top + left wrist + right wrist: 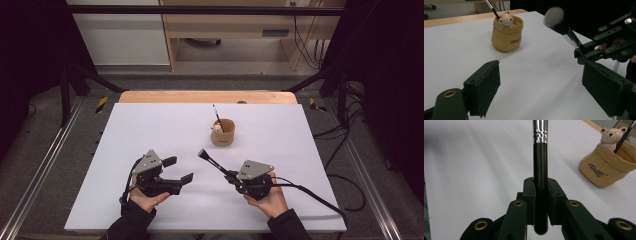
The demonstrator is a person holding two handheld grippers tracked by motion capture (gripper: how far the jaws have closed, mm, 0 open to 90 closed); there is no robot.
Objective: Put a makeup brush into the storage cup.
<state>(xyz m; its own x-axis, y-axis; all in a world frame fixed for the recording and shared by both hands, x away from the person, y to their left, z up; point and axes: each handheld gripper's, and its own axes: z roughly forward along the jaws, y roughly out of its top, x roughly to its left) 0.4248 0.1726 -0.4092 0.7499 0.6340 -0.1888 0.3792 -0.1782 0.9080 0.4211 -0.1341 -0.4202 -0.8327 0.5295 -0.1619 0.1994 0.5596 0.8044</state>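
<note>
one brush (pixel 540 182) tip cut off, thin brush (pixel 217 118) half hidden in pot (pixel 223 134)

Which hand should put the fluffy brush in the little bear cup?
Right, probably. The right tool already grips the brush by its handle, bristles aimed toward the cup, which sits up on its side of the table. The left tool is open and empty.

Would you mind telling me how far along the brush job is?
Done: one thin brush already stands in the tan cup. In hand: the right gripper is shut on the makeup brush, lifted short of the cup. Left: dropping it in. The left gripper waits open.
</note>
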